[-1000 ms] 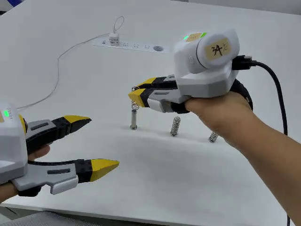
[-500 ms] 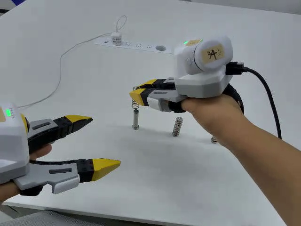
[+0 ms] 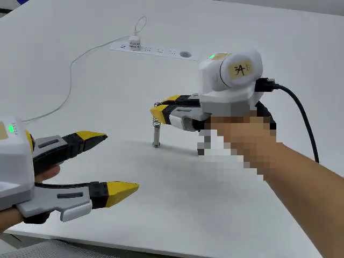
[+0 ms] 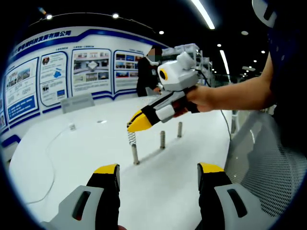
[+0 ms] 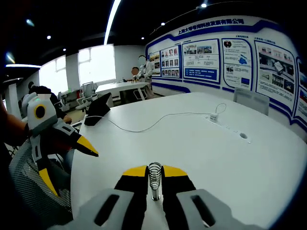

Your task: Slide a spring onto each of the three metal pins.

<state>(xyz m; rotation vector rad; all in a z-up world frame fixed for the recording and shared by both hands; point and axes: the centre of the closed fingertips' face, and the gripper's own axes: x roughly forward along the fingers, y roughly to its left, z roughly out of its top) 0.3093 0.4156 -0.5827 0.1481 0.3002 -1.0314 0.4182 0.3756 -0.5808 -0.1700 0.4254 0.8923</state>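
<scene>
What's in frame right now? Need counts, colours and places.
table: 1, white, under everything
pins: 3, grey metal, upright in a row mid-table
spring: 1 clearly seen, silver, at the top of the end pin
power strip: 1, white, far side of the table
plug: 1, white, on the strip's left end
white cable: 1, runs from the plug to the table's left
black cable: 1, right side, runs off frame
wall boards: several, blue and white, back wall
left tool: 1, grey and black, yellow tips, open, low left, apart from the pins
right tool: 1, same colours, shut on the spring
right hand: 1, holding the right tool
</scene>
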